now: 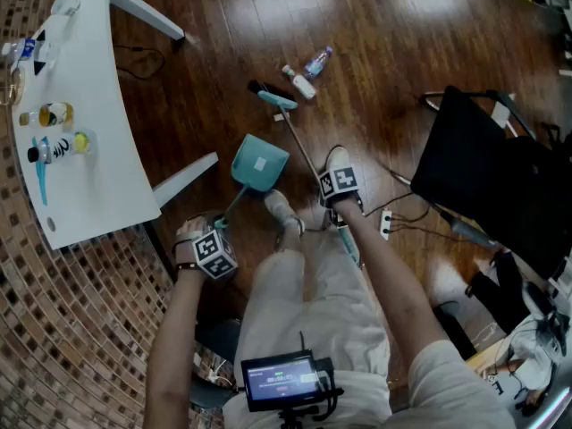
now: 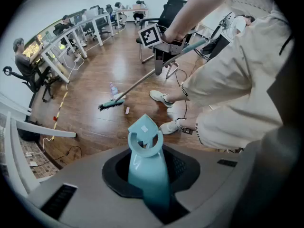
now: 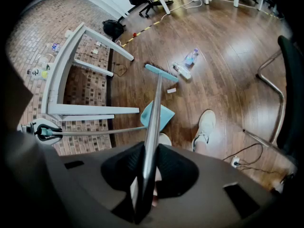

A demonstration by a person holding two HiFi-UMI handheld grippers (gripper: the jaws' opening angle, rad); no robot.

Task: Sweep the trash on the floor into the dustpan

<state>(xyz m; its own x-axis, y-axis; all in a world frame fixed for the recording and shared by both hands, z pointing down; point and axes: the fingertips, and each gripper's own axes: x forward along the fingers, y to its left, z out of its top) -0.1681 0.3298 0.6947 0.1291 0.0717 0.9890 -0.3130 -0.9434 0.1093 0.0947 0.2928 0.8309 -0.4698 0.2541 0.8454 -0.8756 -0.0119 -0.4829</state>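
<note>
The left claw is holding the dustpan by its handle, and the right claw is holding the broom stick. The bottles are lying on the floor beside the brush. I think pulling them gently toward the pan is best.

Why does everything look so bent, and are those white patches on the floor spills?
Head view: the pale patches on the wooden floor are glare, not spills. Left gripper view: the wide-angle lens curves the desks, the corners go black, and the near dustpan handle is soft. Right gripper view: same bending; the broom pole blurs near the jaws.
</note>
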